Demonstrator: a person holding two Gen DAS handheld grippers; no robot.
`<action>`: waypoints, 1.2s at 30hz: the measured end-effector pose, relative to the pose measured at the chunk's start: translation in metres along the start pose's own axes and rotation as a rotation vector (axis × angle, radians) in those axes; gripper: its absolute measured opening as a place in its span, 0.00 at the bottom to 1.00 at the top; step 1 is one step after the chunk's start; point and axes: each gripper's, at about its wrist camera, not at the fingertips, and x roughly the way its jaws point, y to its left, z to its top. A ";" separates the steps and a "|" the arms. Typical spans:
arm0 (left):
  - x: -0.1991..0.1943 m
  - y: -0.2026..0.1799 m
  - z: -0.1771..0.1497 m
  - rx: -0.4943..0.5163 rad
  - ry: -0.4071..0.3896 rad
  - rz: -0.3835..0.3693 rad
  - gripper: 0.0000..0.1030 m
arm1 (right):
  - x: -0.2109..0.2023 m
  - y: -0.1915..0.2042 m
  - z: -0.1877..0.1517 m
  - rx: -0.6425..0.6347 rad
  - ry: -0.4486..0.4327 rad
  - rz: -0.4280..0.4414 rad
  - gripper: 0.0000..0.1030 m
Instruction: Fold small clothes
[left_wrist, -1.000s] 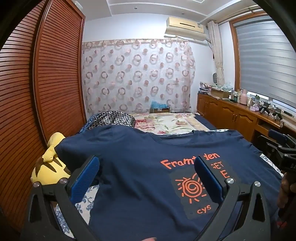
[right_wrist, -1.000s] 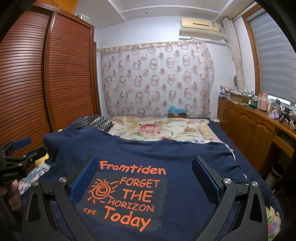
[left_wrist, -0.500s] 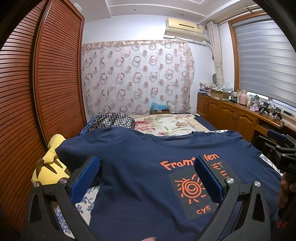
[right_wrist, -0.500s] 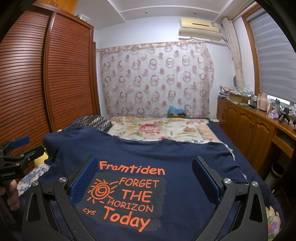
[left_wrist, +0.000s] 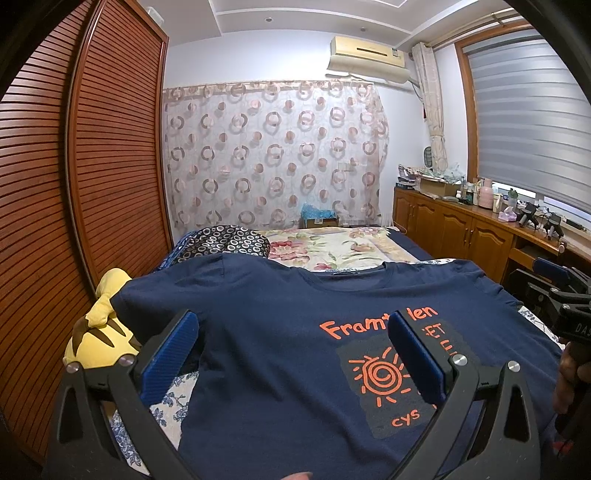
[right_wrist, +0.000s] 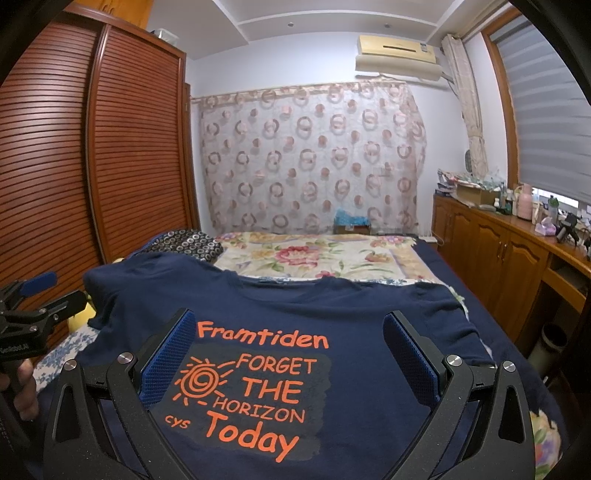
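Navy T-shirt (right_wrist: 369, 314), soft, flat, orange-printed

Navy T-shirt (left_wrist: 280, 332) cut off by the bottom edge in both views, hem not visible. In the left wrist view, printed word "Framtiden" broken by a blue finger pad (left_wrist: 413, 354), lines beneath it mostly covered. Yellow plush toy (left_wrist: 99, 336) half buried under the shirt's sleeve, face hidden. Patterned pillow (left_wrist: 225, 242) partly masked behind the shirt's shoulder. Right gripper (left_wrist: 554, 291) clipped by the picture's edge there, jaw gap unreadable. Small bottles and clutter on the wooden counter (right_wrist: 517, 221) too tiny to identify. Bin (right_wrist: 550, 341) below the counter partly cut off.
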 end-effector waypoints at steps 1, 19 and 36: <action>0.000 0.000 0.000 -0.001 0.001 -0.001 1.00 | 0.000 0.000 0.000 0.000 0.000 -0.001 1.00; -0.001 -0.001 0.001 0.002 -0.003 0.000 1.00 | 0.001 0.000 -0.001 0.001 -0.001 0.000 1.00; -0.002 -0.003 0.001 0.004 -0.004 0.000 1.00 | -0.001 0.001 -0.001 0.001 -0.001 0.000 1.00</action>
